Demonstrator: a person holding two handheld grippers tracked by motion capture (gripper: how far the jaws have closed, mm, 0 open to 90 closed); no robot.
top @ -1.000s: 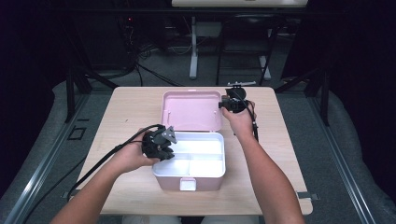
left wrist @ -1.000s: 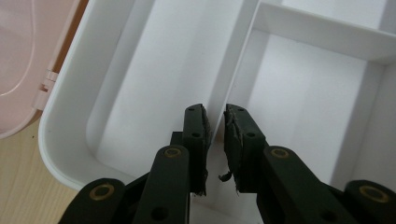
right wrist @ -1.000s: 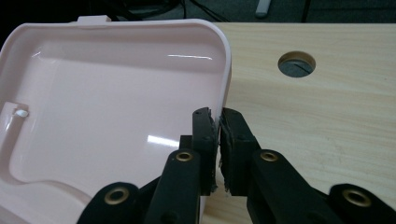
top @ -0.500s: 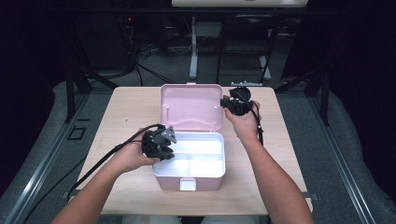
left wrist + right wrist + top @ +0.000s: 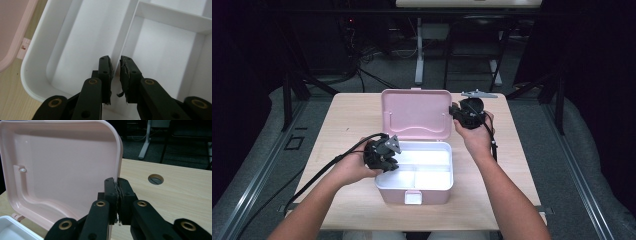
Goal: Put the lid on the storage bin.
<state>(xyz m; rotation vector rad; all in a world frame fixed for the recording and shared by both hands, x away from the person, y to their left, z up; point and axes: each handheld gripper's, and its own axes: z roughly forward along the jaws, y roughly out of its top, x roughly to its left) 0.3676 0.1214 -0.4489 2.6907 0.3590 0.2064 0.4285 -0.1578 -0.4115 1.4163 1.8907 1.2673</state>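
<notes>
A pink box [image 5: 394, 191] stands on the table with its lid [image 5: 414, 112] swung up and back. A white divided tray [image 5: 432, 155] sits inside it. My left gripper [image 5: 393, 164] reaches in at the tray's left end. In the left gripper view my left gripper [image 5: 116, 62] has its jaws nearly together, one on each side of the tray's thin divider wall [image 5: 130, 25]. My right gripper [image 5: 454, 114] is at the lid's right edge. In the right gripper view my right gripper [image 5: 117, 182] is shut on the rim of the lid [image 5: 62, 165].
The light wooden table [image 5: 347, 120] has bare room left and right of the box. A round cable hole [image 5: 155, 179] lies in the tabletop beyond the lid. Desk legs and cables stand on the dark floor behind.
The lid has tipped a little more upright. My right gripper has shifted slightly right and toward me with the lid's edge. My left gripper has stayed at the tray.
</notes>
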